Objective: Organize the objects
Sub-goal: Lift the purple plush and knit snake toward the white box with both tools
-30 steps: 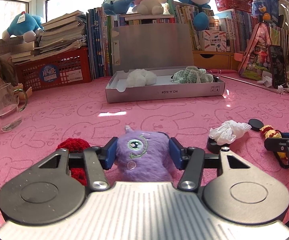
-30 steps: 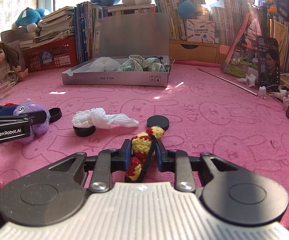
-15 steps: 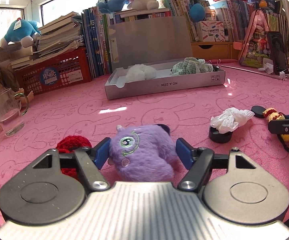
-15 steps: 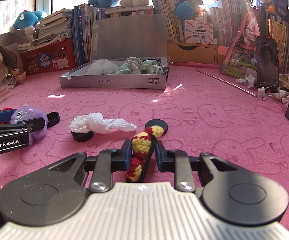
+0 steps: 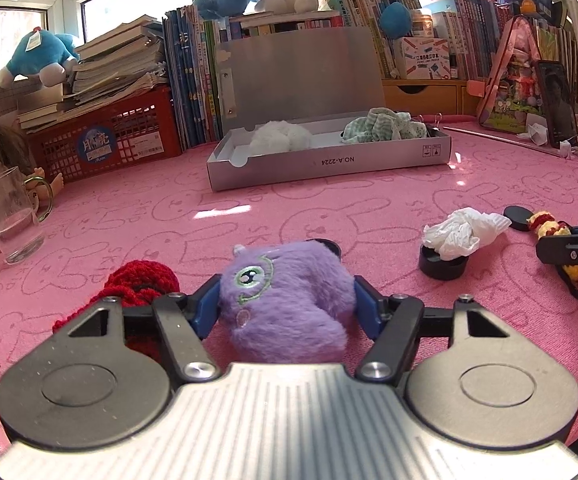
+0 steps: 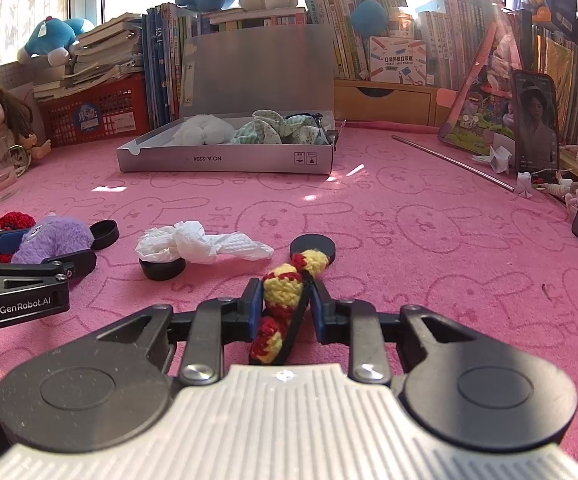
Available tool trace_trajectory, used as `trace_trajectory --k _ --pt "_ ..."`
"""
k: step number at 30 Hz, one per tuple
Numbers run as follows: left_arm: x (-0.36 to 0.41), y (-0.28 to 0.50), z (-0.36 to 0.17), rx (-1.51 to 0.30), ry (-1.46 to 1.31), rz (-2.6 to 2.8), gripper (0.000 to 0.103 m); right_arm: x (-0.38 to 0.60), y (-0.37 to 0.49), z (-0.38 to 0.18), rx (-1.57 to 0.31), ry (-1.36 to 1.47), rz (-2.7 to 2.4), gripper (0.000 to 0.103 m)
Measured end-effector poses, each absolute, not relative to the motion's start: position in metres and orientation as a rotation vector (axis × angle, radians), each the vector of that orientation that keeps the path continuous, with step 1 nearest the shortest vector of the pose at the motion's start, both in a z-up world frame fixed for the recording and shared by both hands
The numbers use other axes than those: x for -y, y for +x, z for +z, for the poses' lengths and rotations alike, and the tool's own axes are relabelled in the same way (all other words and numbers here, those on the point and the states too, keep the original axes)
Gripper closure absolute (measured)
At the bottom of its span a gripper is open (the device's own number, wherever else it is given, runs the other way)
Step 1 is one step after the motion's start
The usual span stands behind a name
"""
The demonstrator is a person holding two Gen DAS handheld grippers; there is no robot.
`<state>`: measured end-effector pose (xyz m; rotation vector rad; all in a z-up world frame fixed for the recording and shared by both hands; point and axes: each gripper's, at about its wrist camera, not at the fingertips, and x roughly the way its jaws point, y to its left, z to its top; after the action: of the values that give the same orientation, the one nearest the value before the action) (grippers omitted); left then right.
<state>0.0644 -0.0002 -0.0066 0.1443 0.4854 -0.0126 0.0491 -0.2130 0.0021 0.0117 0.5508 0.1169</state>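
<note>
**Two toys in the jaws, grey box waiting at the back**

The grey cardboard box (image 6: pixel 225 162) is the landmark; its front wall reads "NO.A-2224", printed upside down, with two small handling symbols beside it. Its lid stands up behind, and a white fluffy item (image 6: pixel 205 130) and green patterned cloth (image 6: pixel 273 130) lie inside. Left of the box a red crate (image 6: pixel 93 114) carries a round blue label whose writing is too small to read. Right of it a small carton reads "POCKET LABEL PRINTER".

In front of the box, near the mat's edge, the left gripper (image 5: pixel 285 304), marked "GenRobot.AI", has just been narrowing its jaws, and the blue pads now press the sides of the purple plush toy (image 5: pixel 285 300). A red crochet piece (image 5: pixel 141 284) lies just beside it.

The right gripper (image 6: pixel 283 308) is clamped on a yellow-and-red crochet toy (image 6: pixel 283 290). Between both grippers and the box lie a crumpled white tissue (image 6: pixel 197 242) over a black cap (image 6: pixel 163 268), plus two more black caps.
</note>
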Motion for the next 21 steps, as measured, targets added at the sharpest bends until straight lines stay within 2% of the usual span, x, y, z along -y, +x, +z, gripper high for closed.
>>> trace_trajectory --k 21 --pt "0.002 0.076 0.045 -0.451 0.099 -0.066 0.031 0.217 0.069 0.027 -0.526 0.078 0.156 0.073"
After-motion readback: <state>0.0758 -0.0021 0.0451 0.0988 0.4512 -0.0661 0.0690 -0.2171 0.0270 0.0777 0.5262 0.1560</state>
